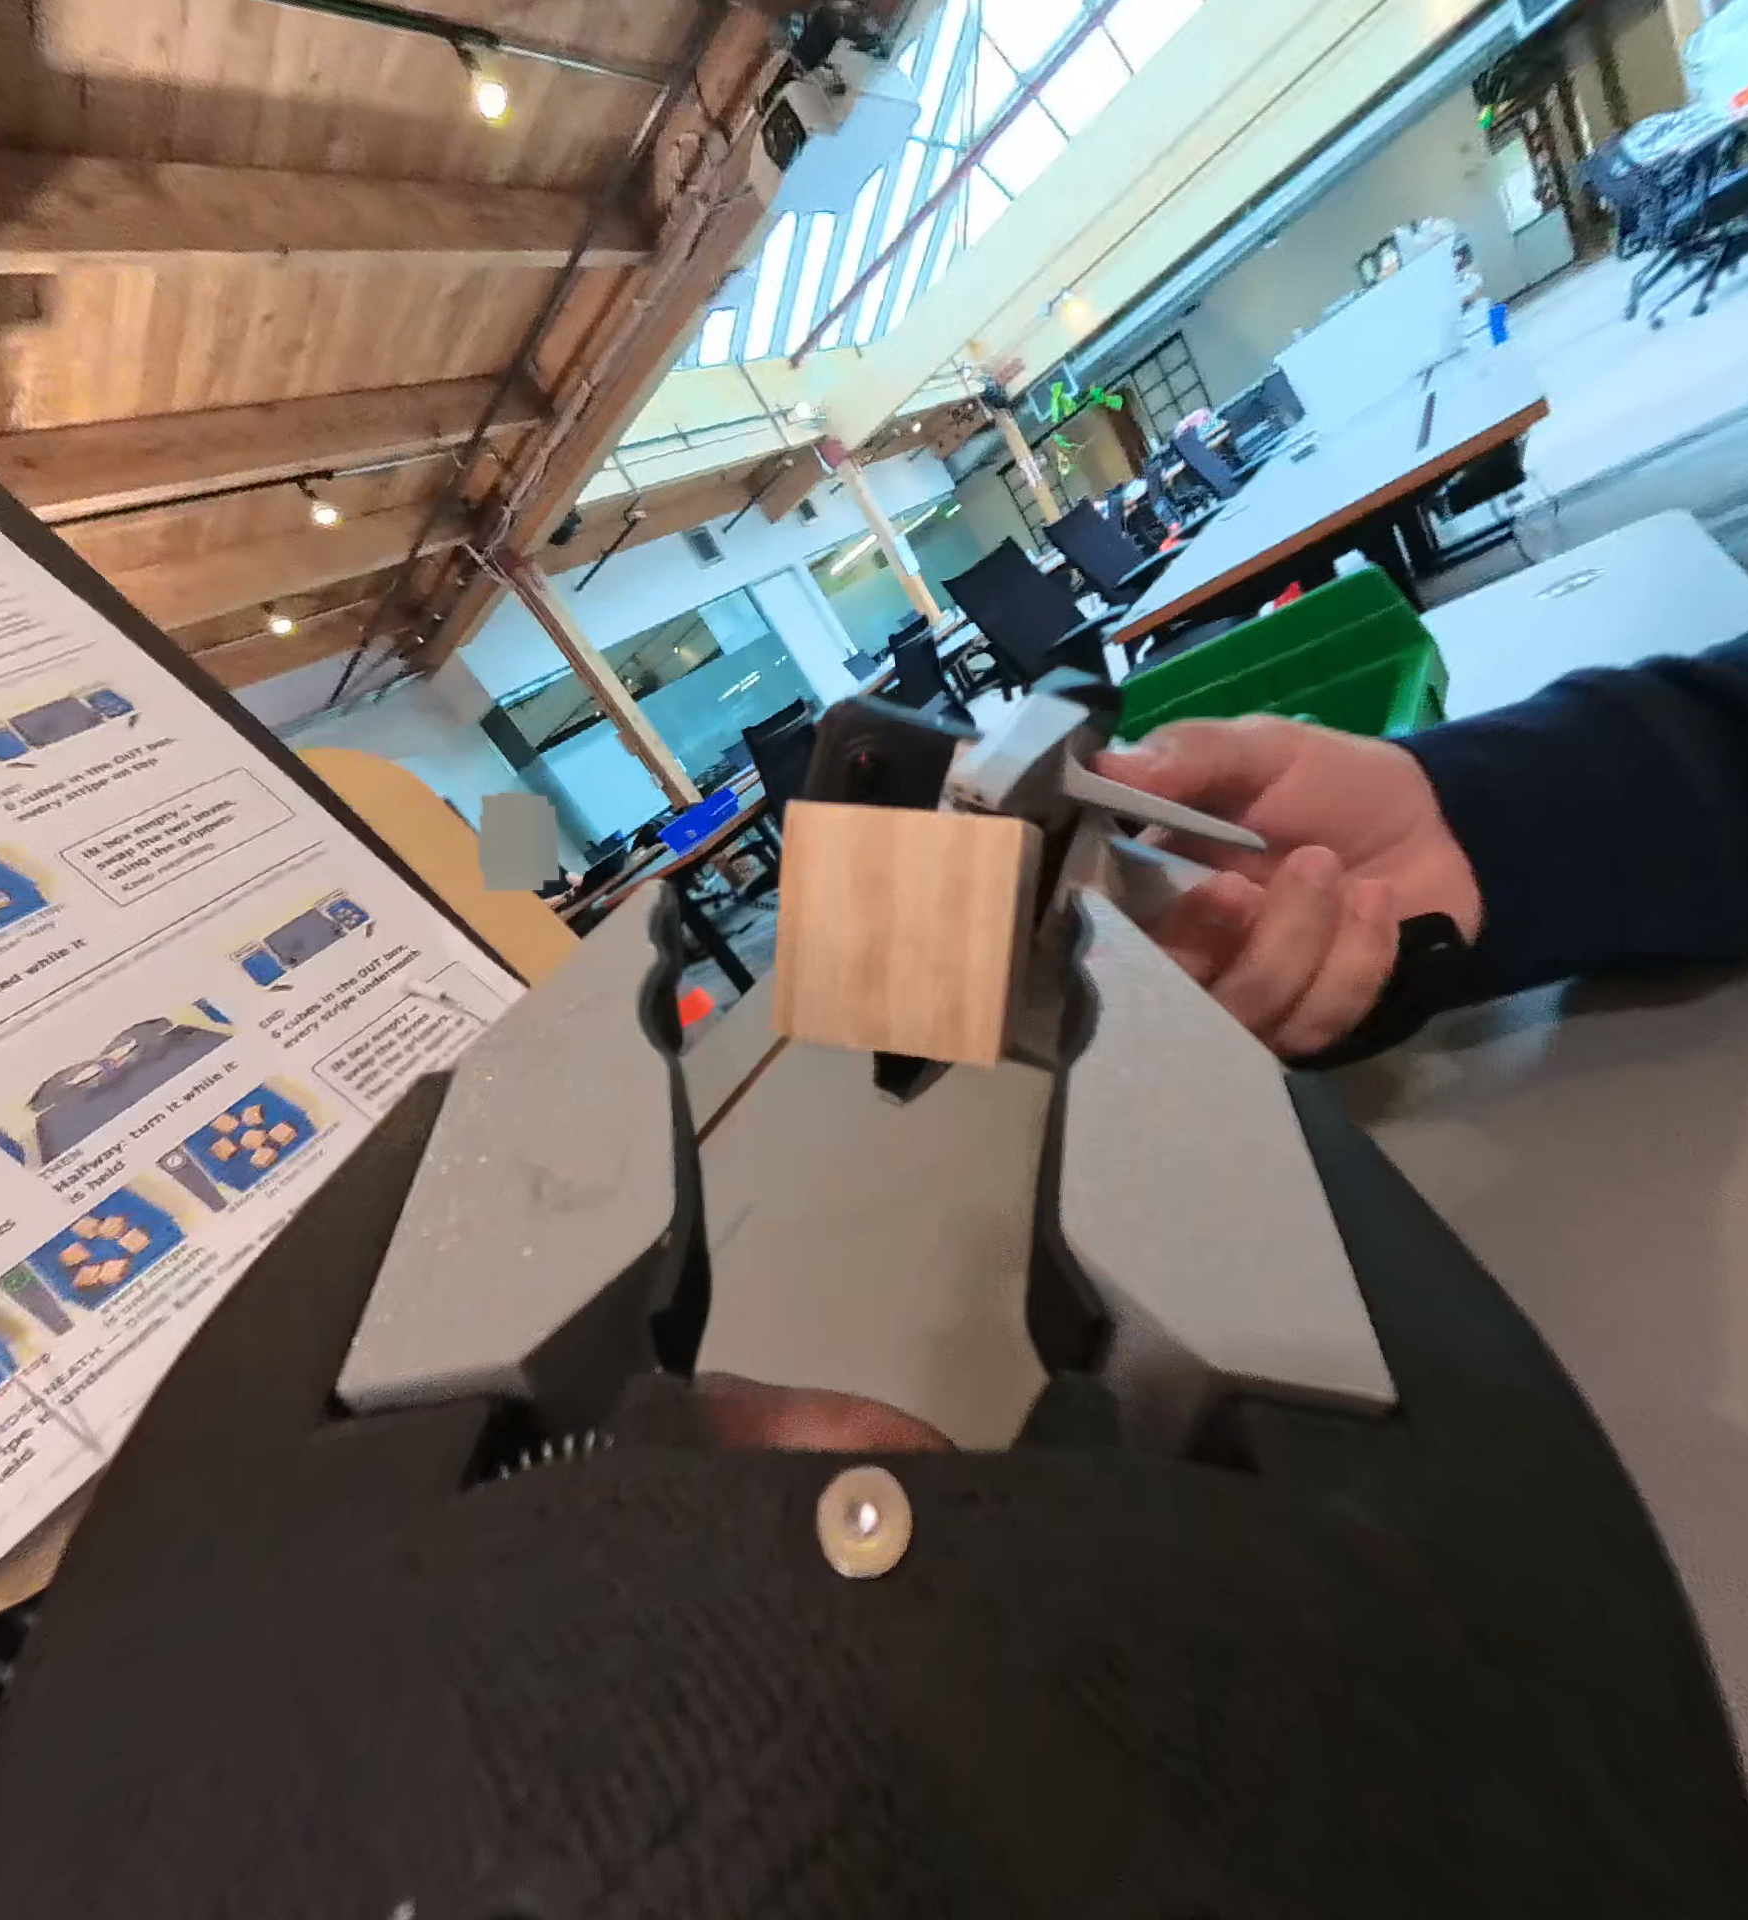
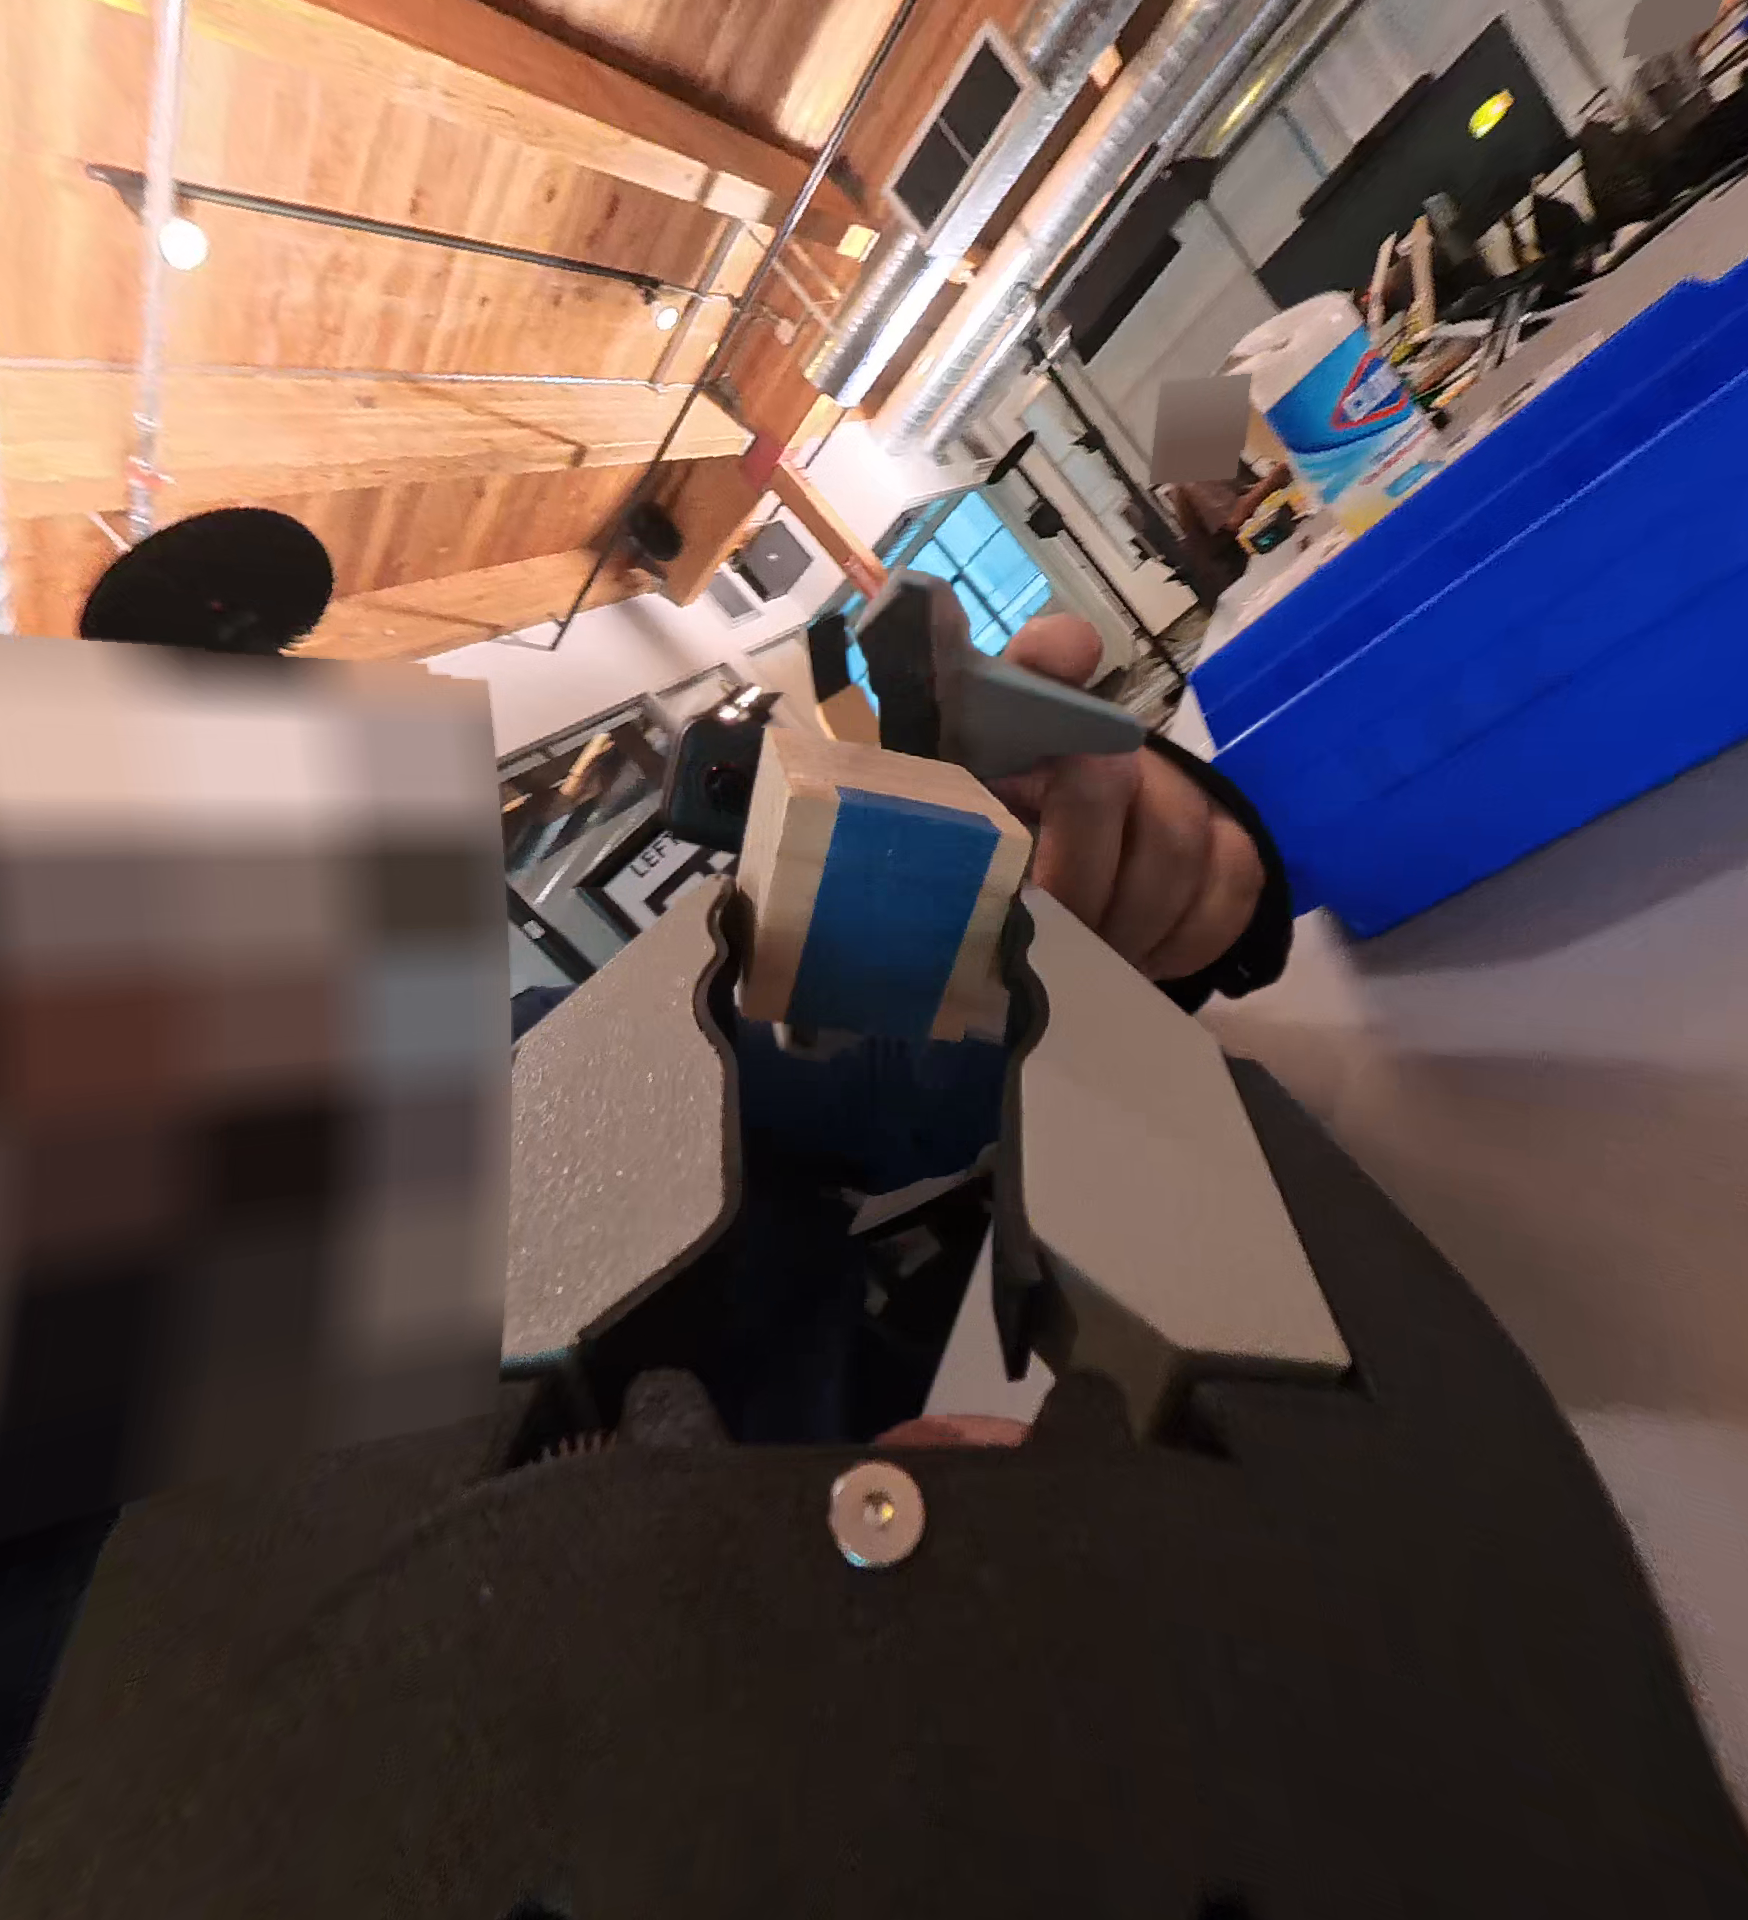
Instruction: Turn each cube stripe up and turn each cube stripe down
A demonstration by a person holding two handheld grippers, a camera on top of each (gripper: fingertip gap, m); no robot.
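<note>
**A:** Where's the wooden cube (image 1: 901, 935), and who has it?

**B:** It's in the air at the fingertips of both tools. The right gripper (image 2: 875, 935) pinches it, with a jaw pressed to each side. The left gripper (image 1: 870, 956) is spread around it: one jaw is close against a face, and background shows through a gap at the other.

**A:** Why two tools on one block?

**B:** It looks to me like a hand-over partway through a turn. The two sets of jaws cross at right angles, so passing the cube across would let it be rolled over.

**A:** And the stripe?

**B:** The blue tape stripe (image 2: 891, 914) faces back between the right jaws. The left jaws face bare wood.

**A:** What's the count?

**B:** One cube, one stripe, two grippers. One blue bin (image 2: 1524, 644) sits beyond the right jaws, off to their right. One green bin (image 1: 1285, 655) lies past the left jaws, and one instruction sheet (image 1: 122, 987) stands to their left.
</note>
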